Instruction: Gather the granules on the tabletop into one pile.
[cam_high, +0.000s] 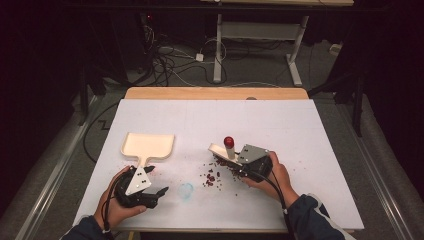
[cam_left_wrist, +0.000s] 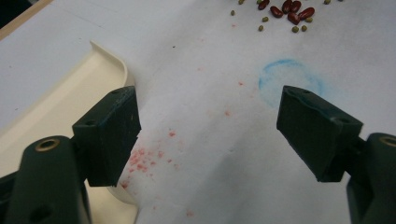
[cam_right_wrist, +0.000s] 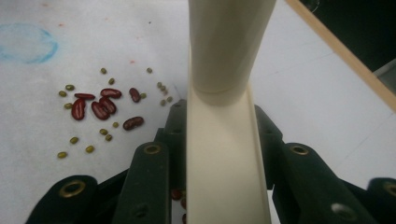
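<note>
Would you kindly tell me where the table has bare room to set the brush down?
The far half of the white table, beyond the dustpan and brush, is bare, as is the strip right of the right hand-held gripper. It is crowded between the two grippers, where the scattered beans and blue ring mark lie.

Between my open left jaws lies bare worktop (cam_high: 250, 120), with the dustpan (cam_high: 148, 145) touching their left side, the scattered beans (cam_high: 211, 178) lying between my two hands, my right jaws closed on the brush (cam_high: 226, 148), and the far half of the worktop free.
</note>
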